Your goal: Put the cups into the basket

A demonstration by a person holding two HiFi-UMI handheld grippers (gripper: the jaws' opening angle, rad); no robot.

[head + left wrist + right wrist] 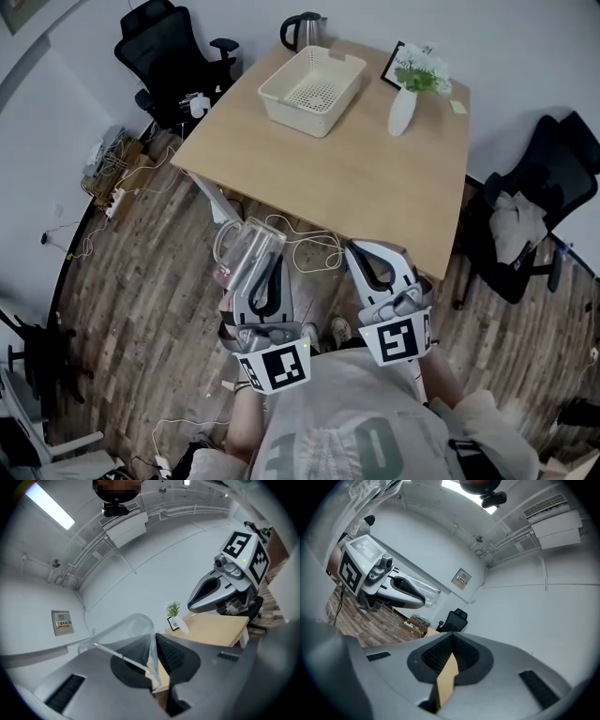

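My left gripper (260, 255) is shut on a clear plastic cup (246, 246), held over the wooden floor in front of the table's near edge. In the left gripper view the cup (131, 637) lies on its side, its wall pinched between the jaws of my left gripper (154, 670). The cream slotted basket (312, 89) stands on the far left part of the table (356, 178), with nothing showing inside it. My right gripper (367, 251) hangs beside the left one; in its own view the right gripper (449, 660) has its jaws shut with nothing between them.
A white vase with flowers (405, 103) and a small picture frame (394, 64) stand right of the basket. A kettle (302, 30) sits at the table's far edge. Black office chairs (173, 56) stand at the far left and at the right. Cables (309, 248) lie under the table.
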